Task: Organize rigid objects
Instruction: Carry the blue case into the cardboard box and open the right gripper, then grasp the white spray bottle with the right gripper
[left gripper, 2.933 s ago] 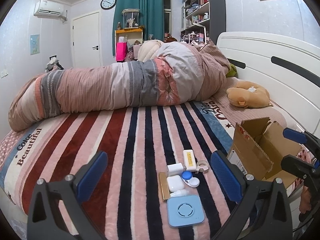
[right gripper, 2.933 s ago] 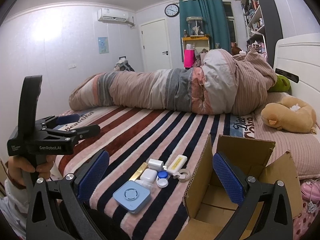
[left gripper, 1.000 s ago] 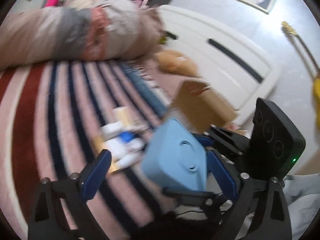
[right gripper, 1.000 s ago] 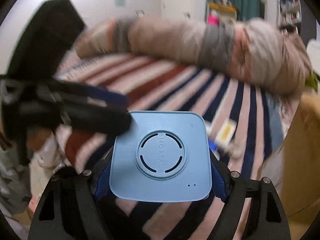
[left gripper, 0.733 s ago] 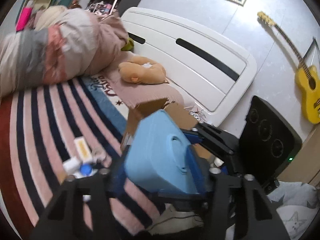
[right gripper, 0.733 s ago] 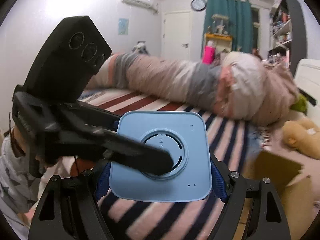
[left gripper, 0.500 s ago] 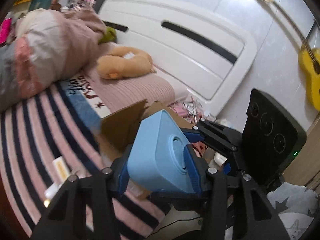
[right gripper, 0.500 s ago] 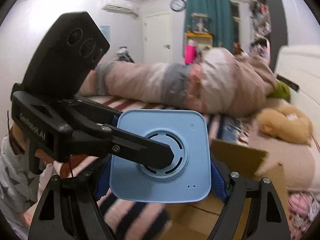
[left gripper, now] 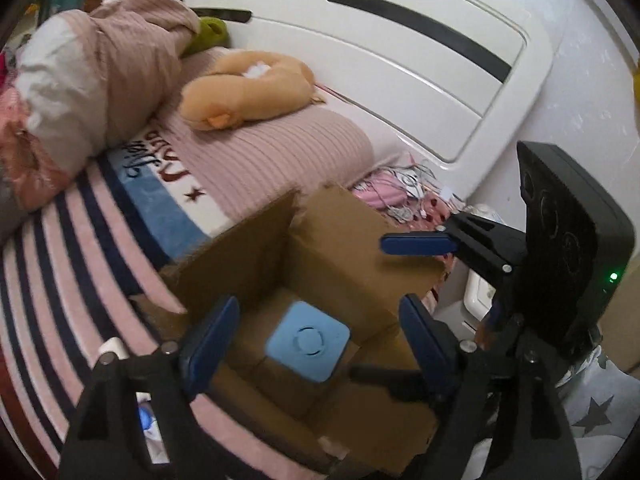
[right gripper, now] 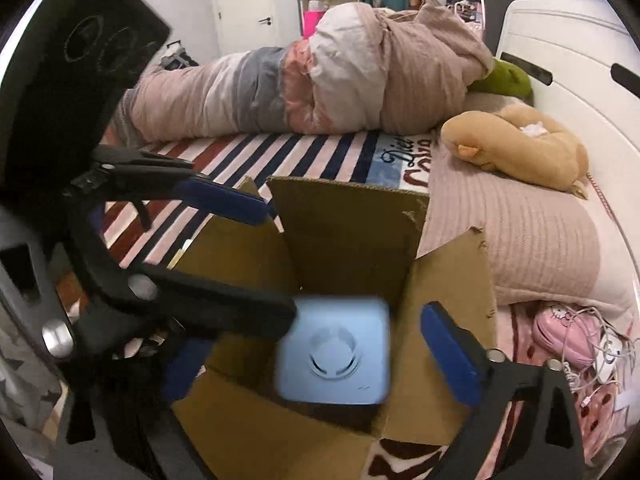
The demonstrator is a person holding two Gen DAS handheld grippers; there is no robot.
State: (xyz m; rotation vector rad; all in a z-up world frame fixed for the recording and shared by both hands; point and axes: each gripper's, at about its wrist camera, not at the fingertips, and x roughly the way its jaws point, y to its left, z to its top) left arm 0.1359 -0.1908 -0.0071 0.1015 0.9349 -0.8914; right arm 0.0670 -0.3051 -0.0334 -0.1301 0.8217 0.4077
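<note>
The blue square device is seen lying flat inside the open cardboard box, so the placing step is judged done. Both the left gripper and the right gripper are held spread and empty above the box. A return to the small items left of the box is called for next.

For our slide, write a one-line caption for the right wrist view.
Blue square device inside the open cardboard box on the bed, both grippers open above it.
</note>
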